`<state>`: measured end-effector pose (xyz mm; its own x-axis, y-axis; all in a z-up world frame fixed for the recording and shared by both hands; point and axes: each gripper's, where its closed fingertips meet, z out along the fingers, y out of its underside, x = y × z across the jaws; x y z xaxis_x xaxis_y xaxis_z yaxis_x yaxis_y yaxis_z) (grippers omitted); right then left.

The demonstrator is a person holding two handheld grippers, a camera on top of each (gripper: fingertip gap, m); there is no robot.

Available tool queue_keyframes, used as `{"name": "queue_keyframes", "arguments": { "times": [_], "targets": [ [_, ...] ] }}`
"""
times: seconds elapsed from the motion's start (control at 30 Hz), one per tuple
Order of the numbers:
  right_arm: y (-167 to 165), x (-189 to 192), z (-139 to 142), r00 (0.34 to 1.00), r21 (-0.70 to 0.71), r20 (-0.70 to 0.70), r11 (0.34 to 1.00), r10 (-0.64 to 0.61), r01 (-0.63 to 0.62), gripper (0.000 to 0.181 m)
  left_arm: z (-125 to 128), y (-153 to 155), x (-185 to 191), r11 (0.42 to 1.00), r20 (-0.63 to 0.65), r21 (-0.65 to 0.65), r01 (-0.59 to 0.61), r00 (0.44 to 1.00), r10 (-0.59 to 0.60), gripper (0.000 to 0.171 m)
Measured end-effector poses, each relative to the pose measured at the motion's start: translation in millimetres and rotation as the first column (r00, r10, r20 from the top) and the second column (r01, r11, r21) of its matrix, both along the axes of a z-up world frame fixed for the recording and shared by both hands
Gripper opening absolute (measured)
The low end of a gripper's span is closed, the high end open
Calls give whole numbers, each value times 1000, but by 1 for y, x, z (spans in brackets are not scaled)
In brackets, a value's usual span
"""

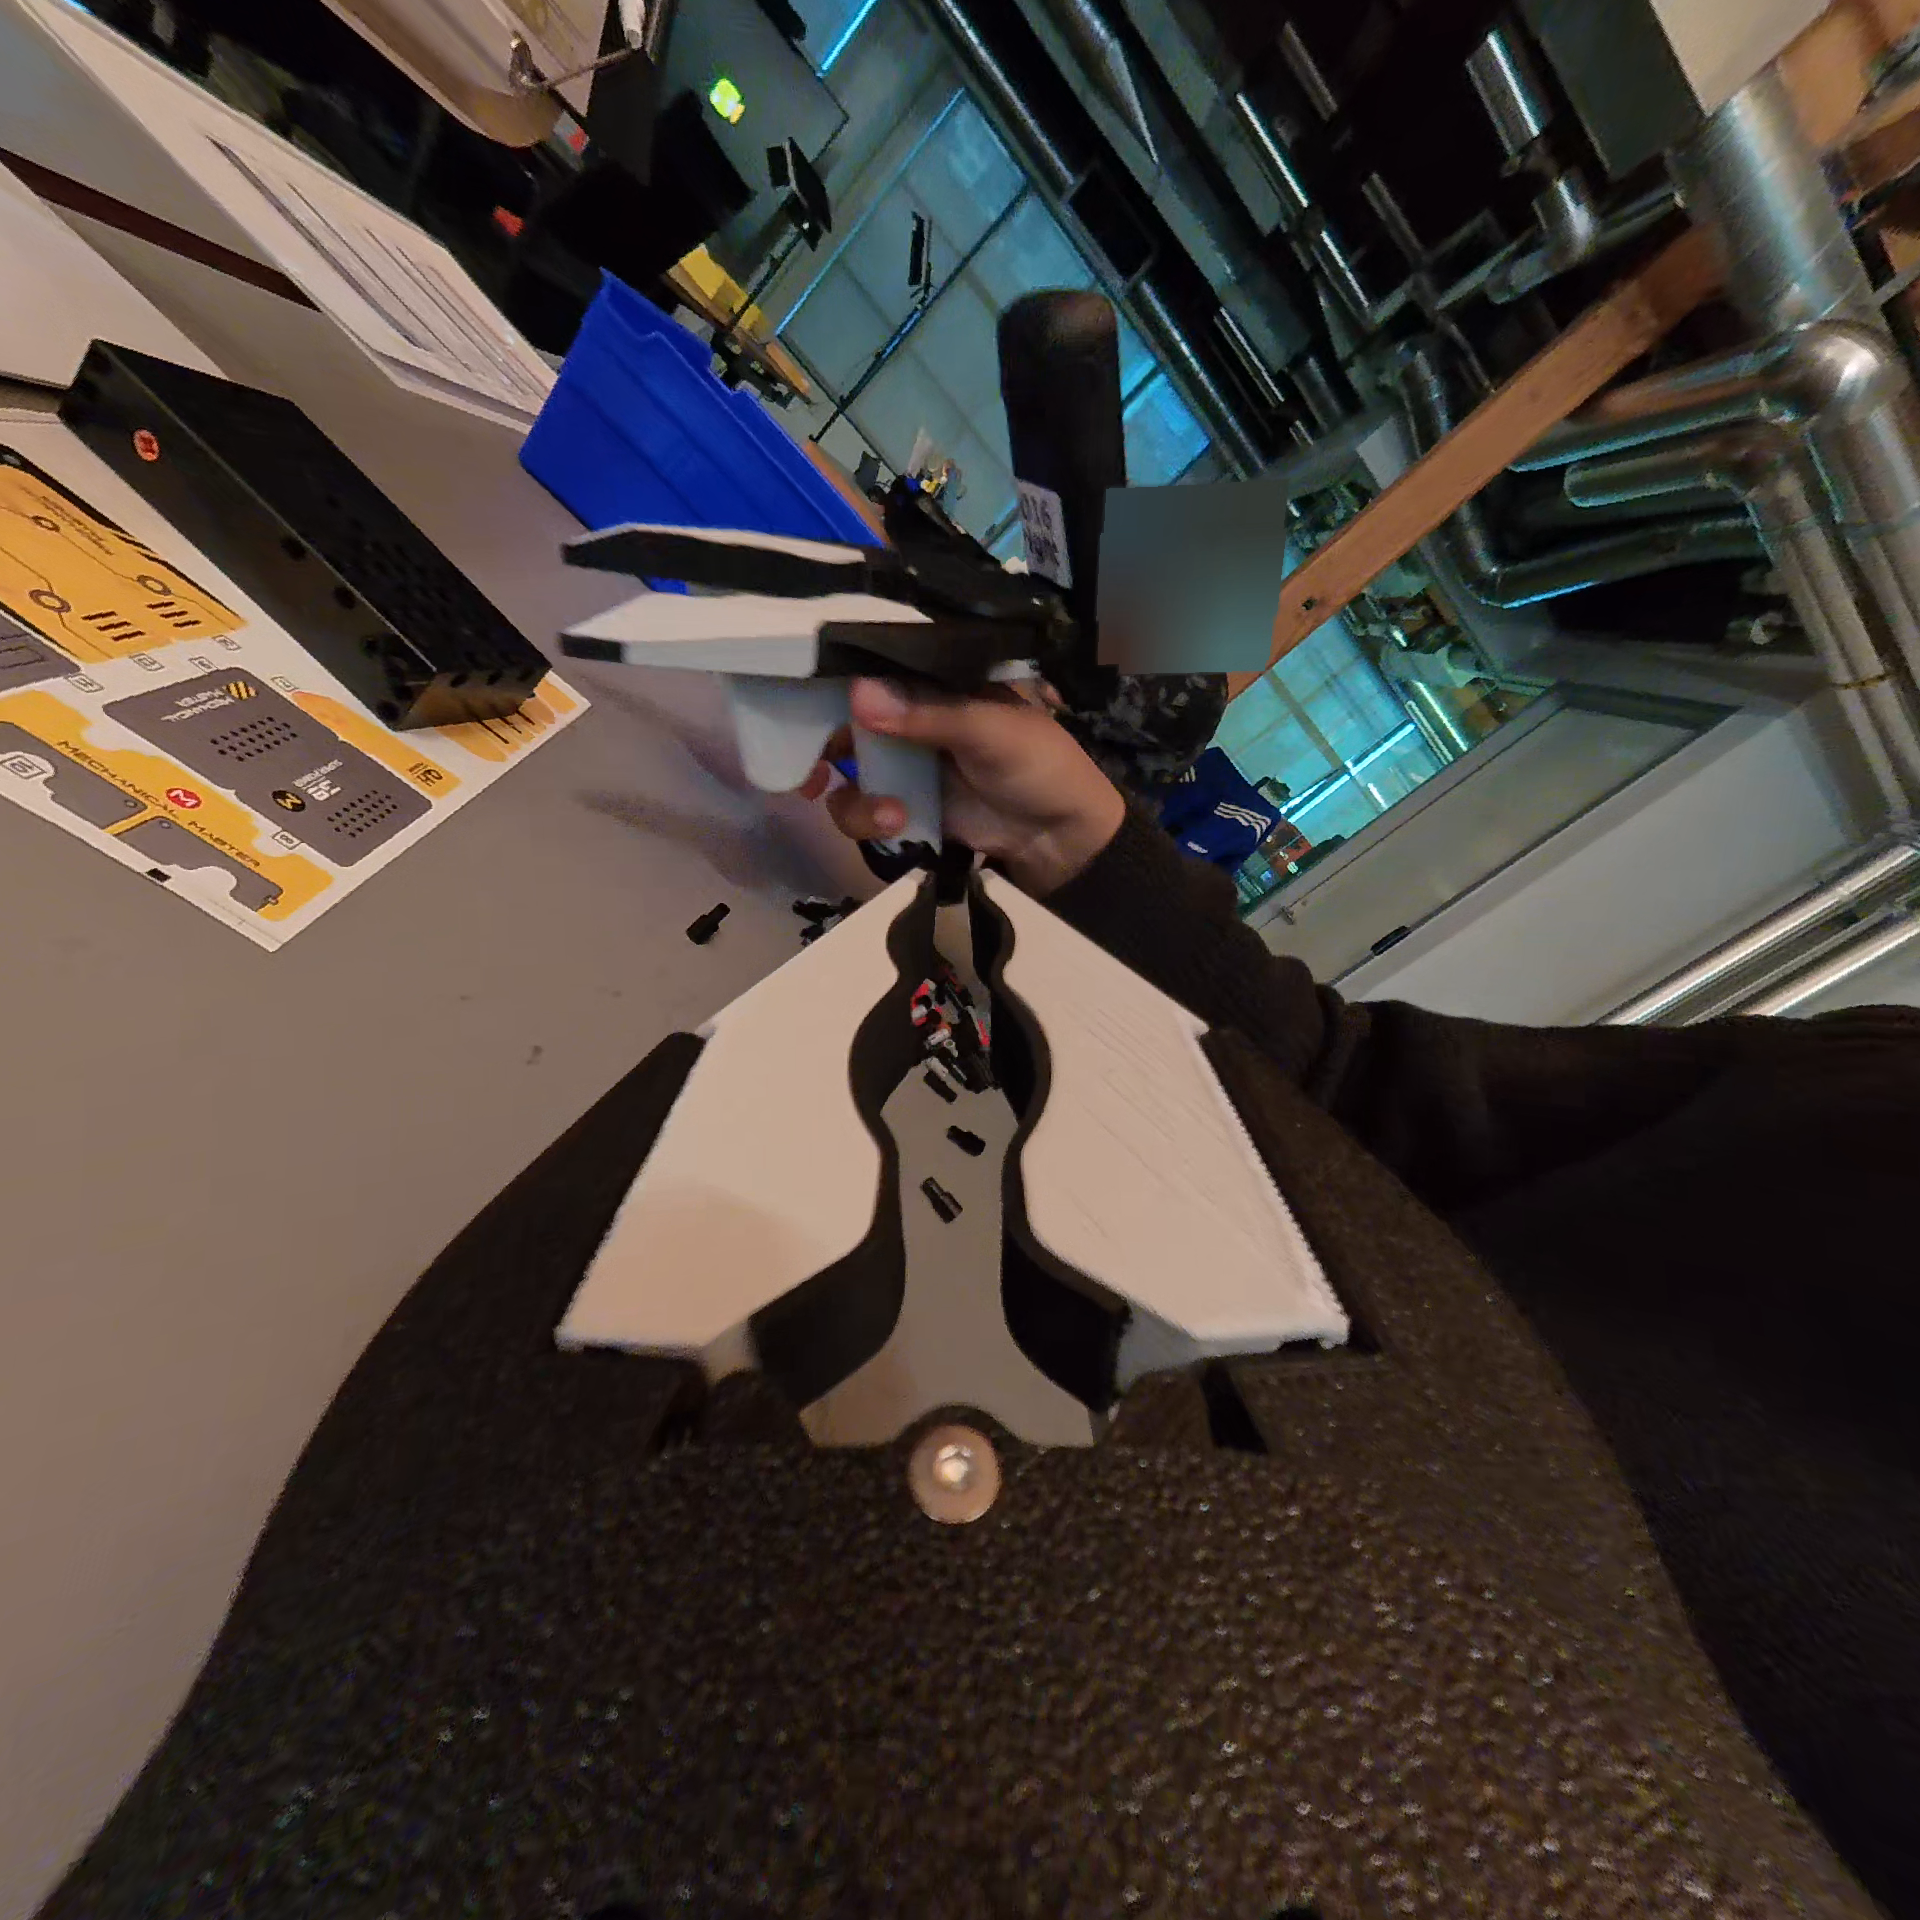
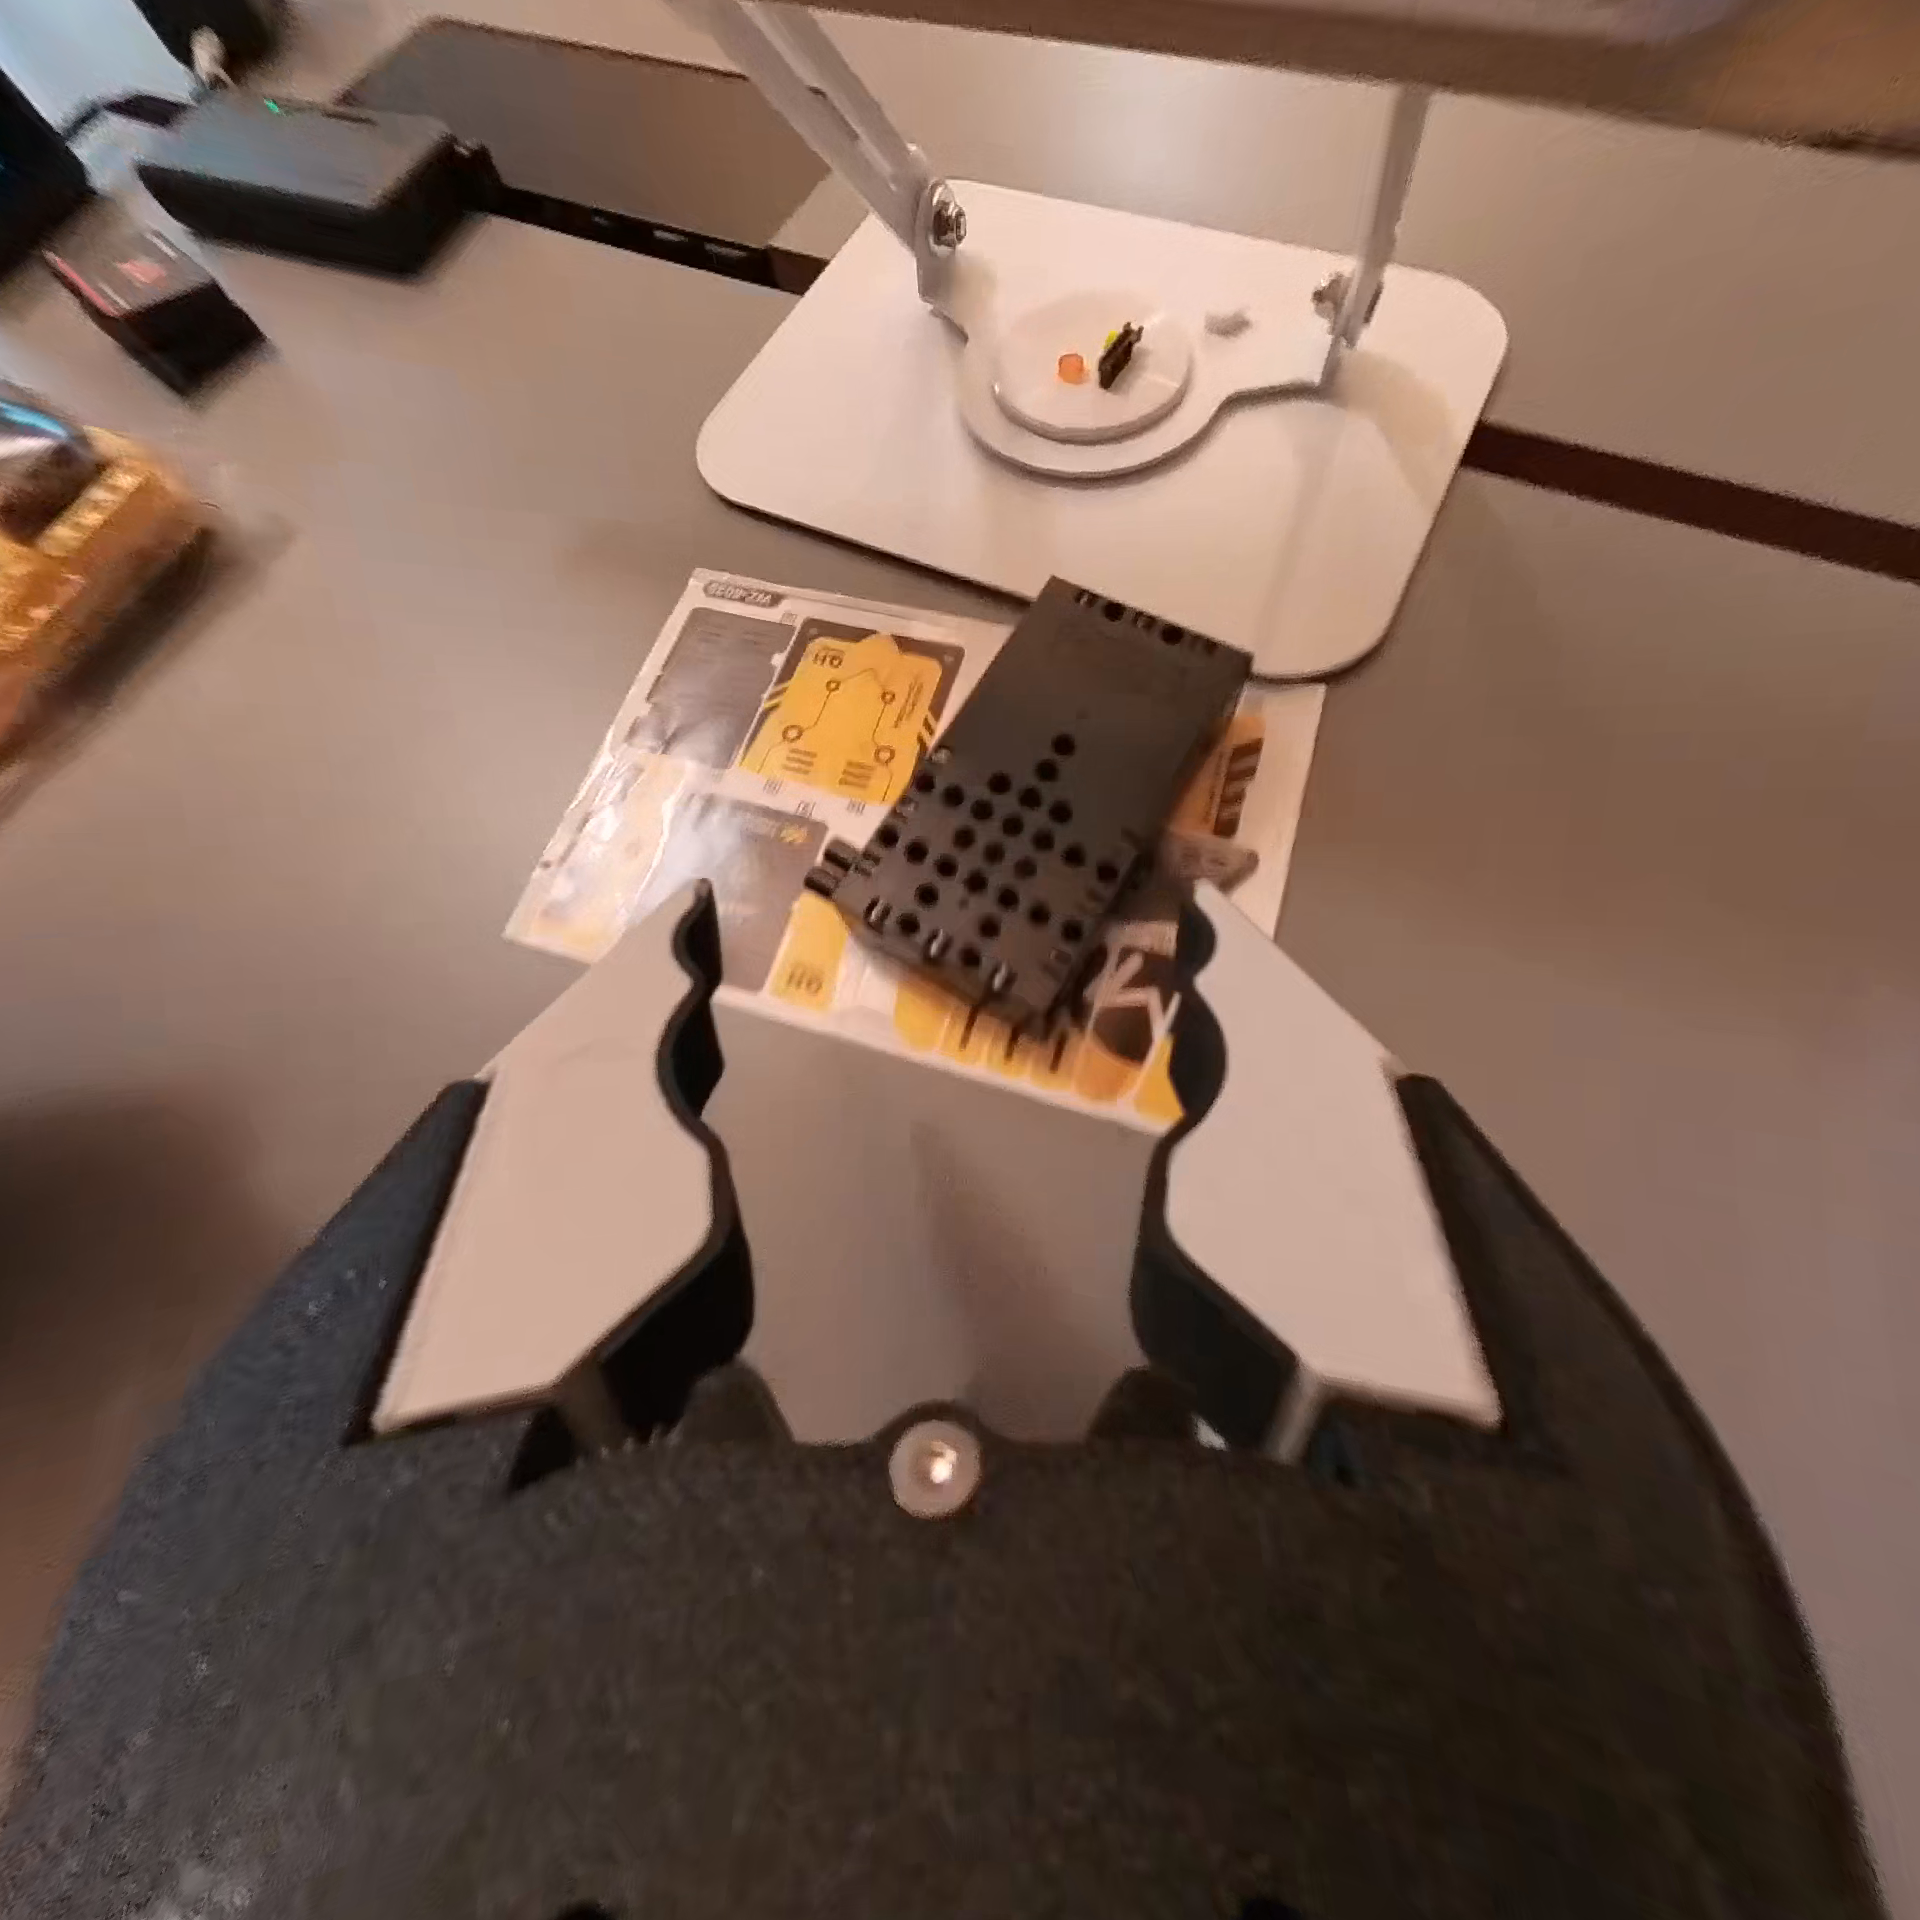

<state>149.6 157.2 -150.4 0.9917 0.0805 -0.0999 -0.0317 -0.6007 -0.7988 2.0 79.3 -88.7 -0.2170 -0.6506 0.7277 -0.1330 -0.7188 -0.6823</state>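
Right gripper [image 2: 951, 935] gapes wide and empty just short of the black box [image 2: 1049, 800] on the sticker sheet [image 2: 727, 727] — straddle its near end squarely. Left gripper [image 1: 948, 888] nearly closed, apparently holding nothing, above scattered pins [image 1: 940, 1195].

Between my right gripper's [image 2: 951, 925] spread jaws the grey tabletop [image 2: 416, 540] lies bare up to the sticker sheet [image 2: 665, 790]. Just past the fingertips a perforated black block [image 2: 1029, 821] blocks the way, with a white stand base [image 2: 1351, 499] behind it. Between my left gripper's [image 1: 951, 894] nearly closed jaws, small black pins [image 1: 940, 1197] litter the table.
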Motion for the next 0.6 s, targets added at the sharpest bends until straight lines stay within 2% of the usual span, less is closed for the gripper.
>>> {"name": "queue_keyframes", "arguments": {
  "times": [0.1, 0.17, 0.23, 0.27, 0.43, 0.6],
  "targets": [
    [36, 9, -6, 988, -3, 149, 1000, -27, 28, 88, -3, -1, 2, 1000, -7, -3, 3, 1000, -3, 5],
    [56, 22, -18, 977, -68, 211, 996, -36, 51, 88, -4, -2, 3, 1000, -8, -16, 7, 1000, -7, 5],
    [63, 24, -42, 988, -211, 153, 977, 4, 28, 95, -7, -4, 5, 999, -11, -31, 9, 1000, -10, 5],
    [61, 22, -52, 994, -287, 109, 958, 20, 12, 109, -8, -5, 6, 999, -12, -39, 15, 1000, -15, 5],
    [64, 18, -50, 996, -295, 84, 956, 35, -9, 80, -8, -17, 10, 995, -20, -71, 71, 997, -73, 6],
    [65, 16, -37, 994, -292, 84, 956, 67, -40, 68, -6, -22, 9, 997, -50, 35, 65, 997, -63, 7]
  ]
}}
